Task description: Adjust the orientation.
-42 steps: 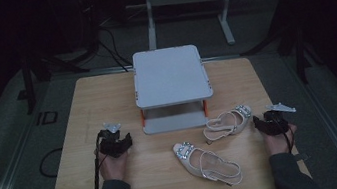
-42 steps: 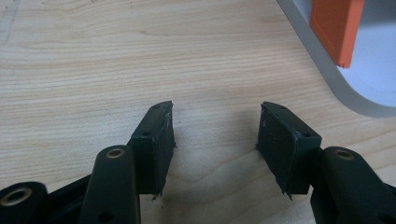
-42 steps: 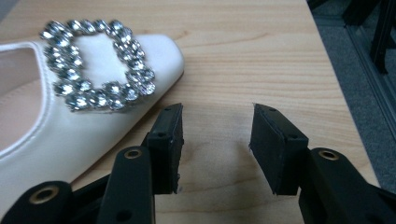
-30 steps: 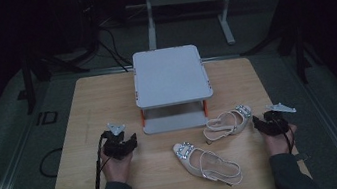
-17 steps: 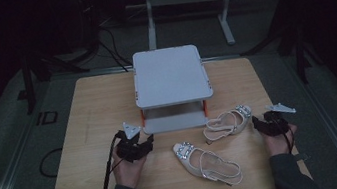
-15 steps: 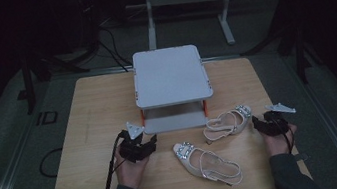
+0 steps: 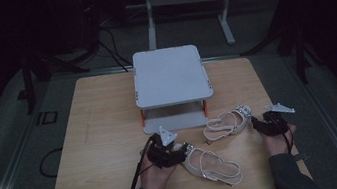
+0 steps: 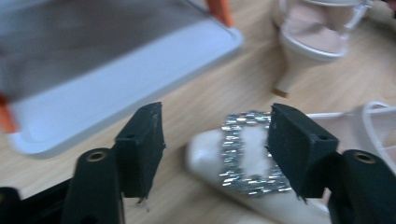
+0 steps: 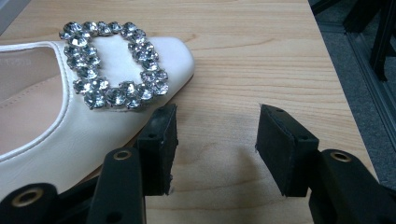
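Two white slingback heels with rhinestone buckles lie on the wooden table [image 7: 97,135]. The near shoe [image 7: 211,165] points its toe left. My left gripper [image 7: 181,152] is at that toe, and its jaws have just been opening. The buckled toe [image 8: 247,158] lies between the pads without either one pressing on it. The far shoe [image 7: 226,123] points its toe right towards my right gripper [image 7: 256,122]. Those jaws have also just been opening, and they stand over bare wood with nothing between them. The far shoe's toe [image 9: 116,79] lies just left of my right gripper [image 9: 218,114].
A white two-tier rack [image 7: 169,74] with orange legs stands at the table's middle back, and its lower shelf [image 8: 93,98] is just beyond the near shoe. The table's right edge [image 9: 345,93] is close to my right gripper. Dark floor and metal stands surround the table.
My left hand has moved right across the table to the near shoe's toe. The right hand and both shoes have stayed in place.
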Demonstrator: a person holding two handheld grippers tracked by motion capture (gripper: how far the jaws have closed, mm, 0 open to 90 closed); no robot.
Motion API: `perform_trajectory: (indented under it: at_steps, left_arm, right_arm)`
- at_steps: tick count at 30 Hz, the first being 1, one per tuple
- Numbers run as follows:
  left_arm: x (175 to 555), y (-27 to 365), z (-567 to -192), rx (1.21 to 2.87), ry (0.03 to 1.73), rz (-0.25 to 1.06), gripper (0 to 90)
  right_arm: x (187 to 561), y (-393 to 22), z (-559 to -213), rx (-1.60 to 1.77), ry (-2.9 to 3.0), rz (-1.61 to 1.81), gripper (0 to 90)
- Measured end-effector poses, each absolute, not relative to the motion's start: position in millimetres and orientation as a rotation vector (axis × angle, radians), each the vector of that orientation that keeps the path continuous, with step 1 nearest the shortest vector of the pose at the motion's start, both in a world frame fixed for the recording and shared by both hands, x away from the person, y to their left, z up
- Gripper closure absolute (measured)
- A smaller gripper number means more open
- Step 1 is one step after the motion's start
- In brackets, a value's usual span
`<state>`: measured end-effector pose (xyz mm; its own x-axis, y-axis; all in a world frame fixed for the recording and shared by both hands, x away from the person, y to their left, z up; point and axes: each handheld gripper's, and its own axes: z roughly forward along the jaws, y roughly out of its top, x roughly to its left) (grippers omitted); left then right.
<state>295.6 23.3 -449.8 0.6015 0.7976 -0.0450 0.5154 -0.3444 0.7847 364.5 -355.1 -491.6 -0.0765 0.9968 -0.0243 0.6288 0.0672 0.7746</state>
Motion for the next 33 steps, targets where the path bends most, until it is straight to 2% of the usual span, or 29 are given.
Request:
perform_trajectory:
  at_steps: [2, 8, 11, 14, 17, 21, 33]
  left_arm:
    - [293, 15, -453, 2.036, 1.020, 0.422, 33.0]
    - [294, -7, -470, 2.112, 1.042, 0.446, 17.0]
    - [302, -6, -482, 2.126, 1.118, 0.464, 15.9]
    - [305, -3, -485, 2.105, 1.154, 0.412, 15.6]
    - [301, -3, -486, 2.091, 1.163, 0.412, 21.5]
    - [299, 3, -485, 2.086, 1.190, 0.403, 22.5]
    - [319, 71, -479, 2.108, 1.299, 0.404, 22.8]
  right_arm:
    - [365, -355, -492, 1.620, 1.769, 0.815, 47.5]
    - [365, -356, -492, 1.624, 1.768, 0.816, 46.9]
    - [365, -356, -492, 1.627, 1.767, 0.817, 46.6]
    - [364, -357, -492, 1.631, 1.761, 0.819, 46.7]
    - [364, -358, -493, 1.634, 1.758, 0.817, 46.7]
    - [364, -359, -492, 1.636, 1.752, 0.822, 46.6]
    - [364, -362, -492, 1.646, 1.745, 0.825, 46.6]
